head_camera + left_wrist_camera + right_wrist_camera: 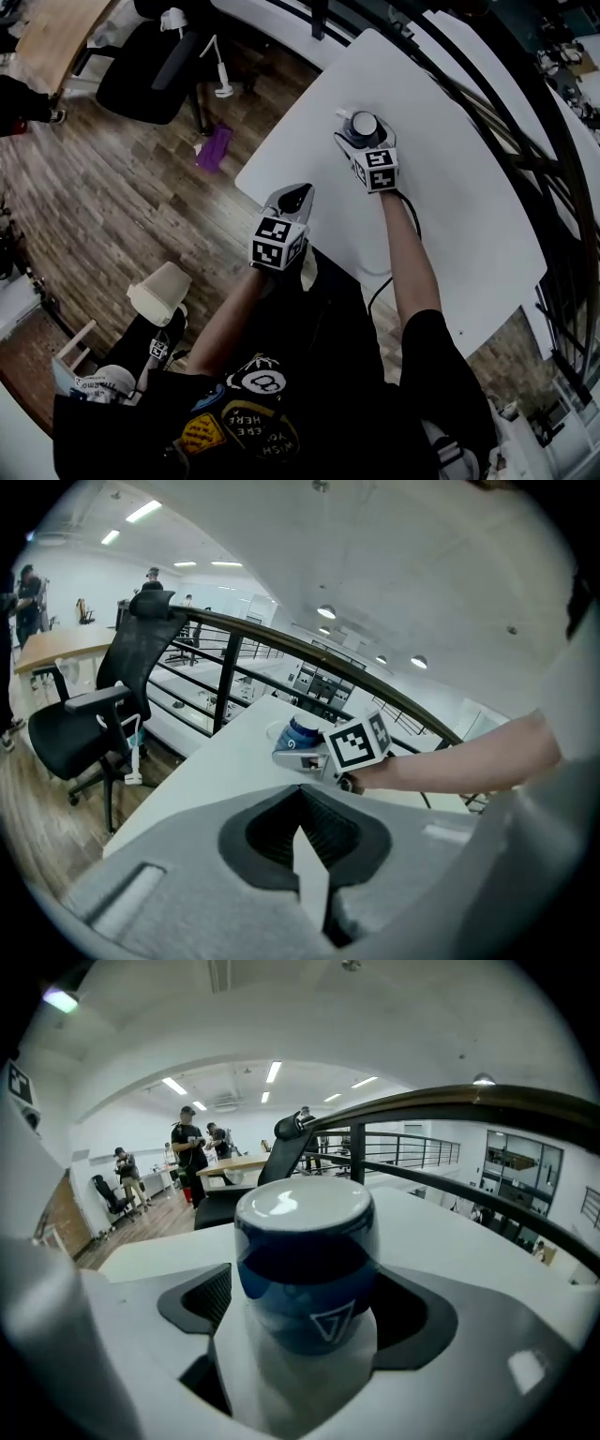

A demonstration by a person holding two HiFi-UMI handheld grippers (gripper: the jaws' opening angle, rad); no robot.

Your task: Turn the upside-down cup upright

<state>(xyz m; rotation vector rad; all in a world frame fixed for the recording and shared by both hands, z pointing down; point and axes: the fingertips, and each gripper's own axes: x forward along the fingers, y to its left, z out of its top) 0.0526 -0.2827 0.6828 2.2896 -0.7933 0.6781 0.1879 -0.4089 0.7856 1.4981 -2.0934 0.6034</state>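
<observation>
A blue cup (364,125) with a white base stands upside down on the white table (469,206), near its far side. My right gripper (362,133) is around it, jaws open, one on each side with a gap to the cup wall. In the right gripper view the cup (305,1269) fills the space between the dark pads (199,1302). My left gripper (295,197) hangs at the table's near left edge, shut with nothing in it. In the left gripper view its closed jaws (305,855) point at the cup (300,731) and the right gripper (314,758).
A black office chair (150,56) stands on the wood floor left of the table, with a purple thing (214,147) lying near it. A dark railing (506,94) runs behind the table. A white container (159,292) sits low at the left. Several people stand far back (187,1157).
</observation>
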